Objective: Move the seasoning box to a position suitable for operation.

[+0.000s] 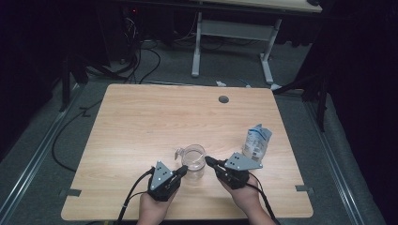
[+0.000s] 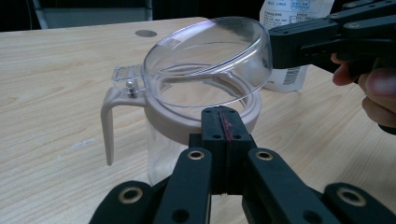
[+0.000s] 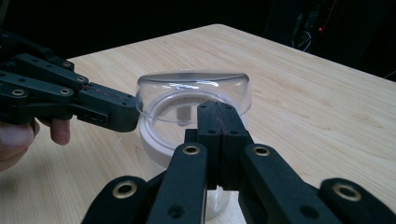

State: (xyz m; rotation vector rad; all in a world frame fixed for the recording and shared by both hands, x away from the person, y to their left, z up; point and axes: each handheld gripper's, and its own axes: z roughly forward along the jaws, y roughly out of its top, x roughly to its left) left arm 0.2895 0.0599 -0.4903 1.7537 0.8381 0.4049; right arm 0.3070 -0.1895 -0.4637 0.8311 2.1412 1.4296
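Two closed tongs, mine, meet at the clear plastic jug with a pale handle and collar (image 1: 192,161), near the table's (image 1: 141,122) front edge. My left tongs (image 2: 224,122) nudge its collar; my right tongs (image 3: 219,122) press its half-raised clear lid (image 2: 210,60). Opening looks partway done, I reckon. The white pouch's (image 1: 256,142) print is unreadable.

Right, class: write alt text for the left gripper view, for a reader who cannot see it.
A clear plastic pitcher with a beige collar and handle stands on a wooden table, its domed transparent lid tilted open on its hinge. The left hand-held gripper, jaws shut, sits just before the collar; the right hand-held gripper, also shut, meets the lid's edge, with a white pouch behind.
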